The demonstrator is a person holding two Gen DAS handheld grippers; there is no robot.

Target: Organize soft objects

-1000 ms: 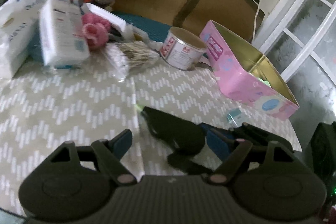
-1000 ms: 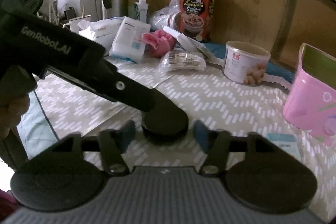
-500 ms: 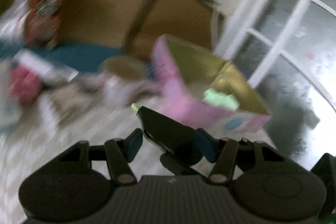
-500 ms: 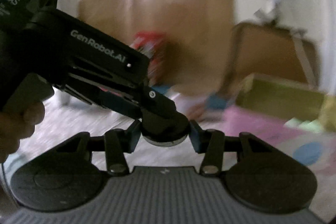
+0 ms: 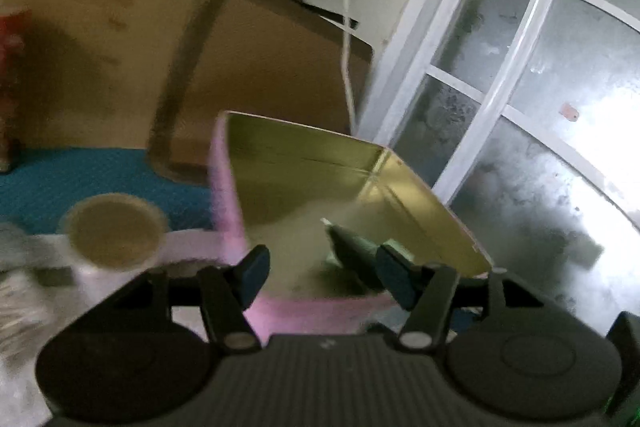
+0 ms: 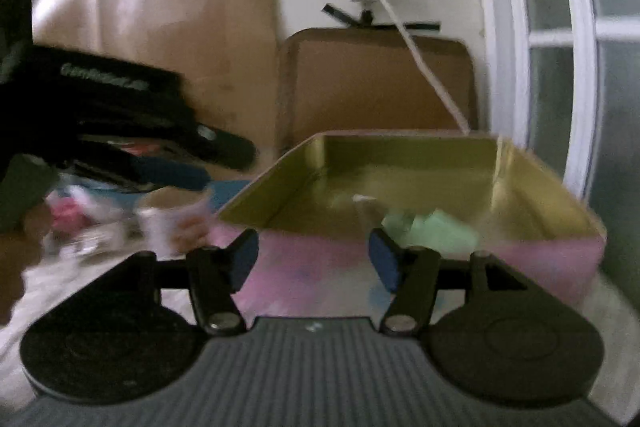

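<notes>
I'm getting dim, motion-smeared feeds; daylight glares through the window (image 5: 560, 131) at right; the tin (image 6: 400, 163) is soft; fisheye bends the edges, corners black.

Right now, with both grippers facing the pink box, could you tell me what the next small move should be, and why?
Probably turn back toward the table clutter for another soft item: the right gripper and left gripper both look open and empty, and pale green pieces already lie inside the pink box.
</notes>
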